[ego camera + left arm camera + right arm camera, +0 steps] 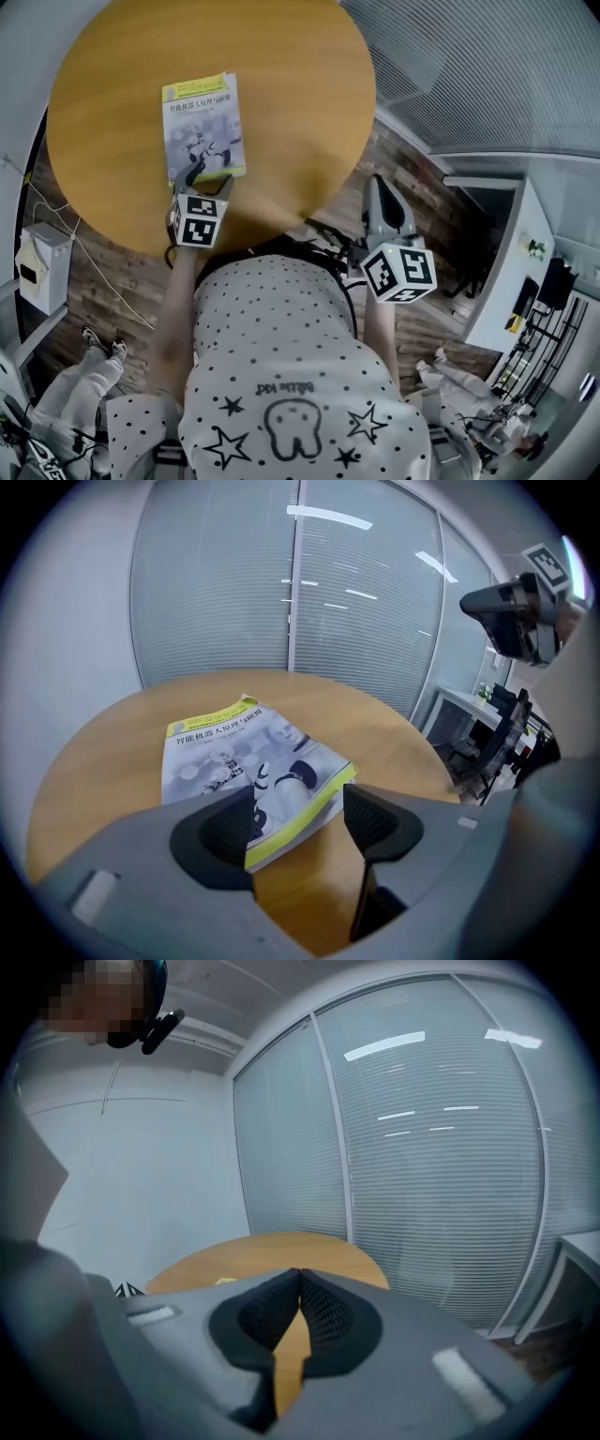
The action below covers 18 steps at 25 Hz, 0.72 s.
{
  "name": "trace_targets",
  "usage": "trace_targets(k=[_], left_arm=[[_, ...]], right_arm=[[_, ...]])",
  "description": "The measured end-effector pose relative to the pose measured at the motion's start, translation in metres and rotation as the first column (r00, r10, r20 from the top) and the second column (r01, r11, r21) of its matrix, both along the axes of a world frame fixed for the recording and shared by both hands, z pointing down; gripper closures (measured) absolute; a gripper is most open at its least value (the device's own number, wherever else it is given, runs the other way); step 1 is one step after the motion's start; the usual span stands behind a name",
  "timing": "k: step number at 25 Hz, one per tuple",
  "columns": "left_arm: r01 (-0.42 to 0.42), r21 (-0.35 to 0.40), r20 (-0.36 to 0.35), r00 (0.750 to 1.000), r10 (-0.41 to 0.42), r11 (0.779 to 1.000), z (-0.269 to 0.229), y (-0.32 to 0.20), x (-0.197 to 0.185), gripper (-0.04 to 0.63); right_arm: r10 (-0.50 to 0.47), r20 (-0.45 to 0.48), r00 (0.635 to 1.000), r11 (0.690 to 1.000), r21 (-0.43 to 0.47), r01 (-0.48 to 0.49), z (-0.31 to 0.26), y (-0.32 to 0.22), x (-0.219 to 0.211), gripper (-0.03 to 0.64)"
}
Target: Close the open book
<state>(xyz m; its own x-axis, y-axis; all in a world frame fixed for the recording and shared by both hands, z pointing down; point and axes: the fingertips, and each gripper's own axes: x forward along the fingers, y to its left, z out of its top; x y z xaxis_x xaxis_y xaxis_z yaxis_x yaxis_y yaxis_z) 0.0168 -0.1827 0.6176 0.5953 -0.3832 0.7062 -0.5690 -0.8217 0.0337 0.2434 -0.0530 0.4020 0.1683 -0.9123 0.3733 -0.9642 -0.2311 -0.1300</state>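
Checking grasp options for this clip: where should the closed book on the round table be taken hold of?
Probably at its near yellow-banded corner, coming from the person's side with the open left gripper. The book lies flat on the table, cover up, and its page edges are exposed there, directly ahead of the jaws.

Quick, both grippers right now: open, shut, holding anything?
Left gripper: open, holding nothing; grey-and-yellow paperback book lies by its jaws, ungripped.
Right gripper: shut, empty.
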Motion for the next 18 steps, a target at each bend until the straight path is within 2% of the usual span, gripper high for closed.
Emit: trace_targets(k=[2, 6, 13, 18], left_arm=[[0.039, -0.004, -0.027, 0.999, -0.039, 0.999, -0.004, 0.000, -0.007, 0.299], [0.135, 0.016, -0.075, 0.988, -0.133, 0.991, -0.018, -0.005, -0.026, 0.401], [0.224, 0.026, -0.115, 0.969, -0.220, 0.974, -0.035, -0.020, -0.034, 0.493], [0.254, 0.057, -0.150, 0.958, -0.243, 0.966, -0.054, -0.027, -0.037, 0.558]], right_arm=[[-0.019, -0.010, 1.000, 1.000, 0.000, 0.019, -0.003, -0.002, -0.007, 0.614], [-0.048, -0.015, 0.999, 0.999, 0.010, 0.048, -0.007, -0.005, -0.021, 0.614], [-0.082, -0.016, 0.997, 0.996, 0.022, 0.082, -0.012, -0.018, -0.021, 0.614], [-0.102, -0.015, 0.995, 0.994, 0.030, 0.102, -0.011, -0.024, -0.024, 0.614]])
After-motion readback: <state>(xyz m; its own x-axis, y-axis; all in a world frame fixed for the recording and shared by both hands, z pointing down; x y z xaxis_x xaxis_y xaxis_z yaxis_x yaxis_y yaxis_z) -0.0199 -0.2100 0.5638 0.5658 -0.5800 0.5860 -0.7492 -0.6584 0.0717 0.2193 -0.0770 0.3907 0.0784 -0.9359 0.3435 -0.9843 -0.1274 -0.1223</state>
